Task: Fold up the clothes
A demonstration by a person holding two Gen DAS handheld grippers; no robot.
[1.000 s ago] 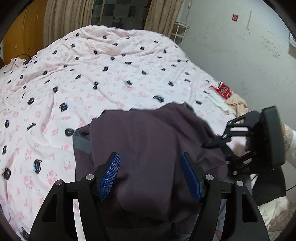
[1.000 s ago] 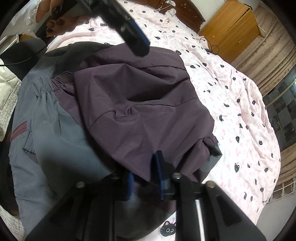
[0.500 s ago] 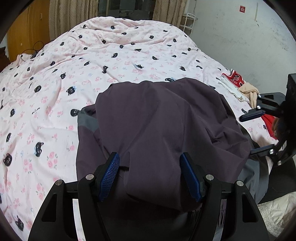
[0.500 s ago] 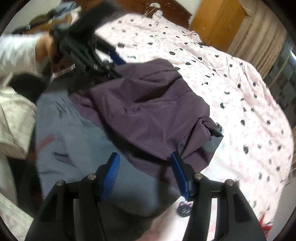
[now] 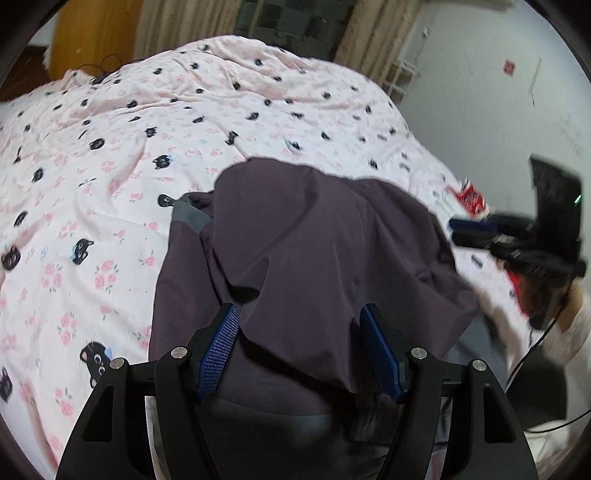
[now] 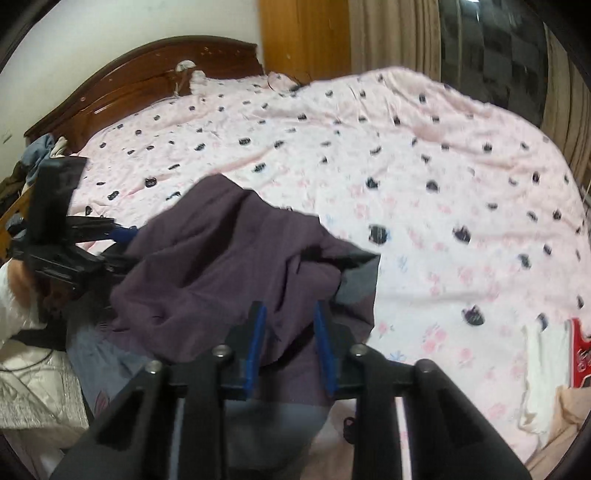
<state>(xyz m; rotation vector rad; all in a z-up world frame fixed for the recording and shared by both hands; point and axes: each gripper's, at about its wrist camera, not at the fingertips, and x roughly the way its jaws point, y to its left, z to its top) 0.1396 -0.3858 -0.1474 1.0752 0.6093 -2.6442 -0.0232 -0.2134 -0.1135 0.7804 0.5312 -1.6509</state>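
A dark purple garment (image 5: 314,240) with grey panels lies partly folded over itself on the pink cat-print quilt (image 5: 110,155). My left gripper (image 5: 298,314) hovers open just above its near edge, and a loose fold sags between the blue pads without being pinched. In the left wrist view my right gripper (image 5: 456,232) is blurred at the garment's right edge. In its own view the right gripper (image 6: 289,306) has its jaws part way apart over the purple garment (image 6: 221,258), near the grey hem (image 6: 358,273). The left gripper (image 6: 123,245) shows at the left there.
Red and white clothes (image 6: 581,354) and a white piece (image 6: 539,369) lie at the bed's right edge. A dark wooden headboard (image 6: 129,81), an orange wardrobe (image 6: 303,33) and curtains (image 6: 391,33) stand behind. A white quilted cover (image 6: 33,387) lies low at the left.
The right gripper let go of the purple fold, opened wide, swung round to the garment's edge, and its jaws have narrowed again. The left gripper stays open and has shifted slightly.
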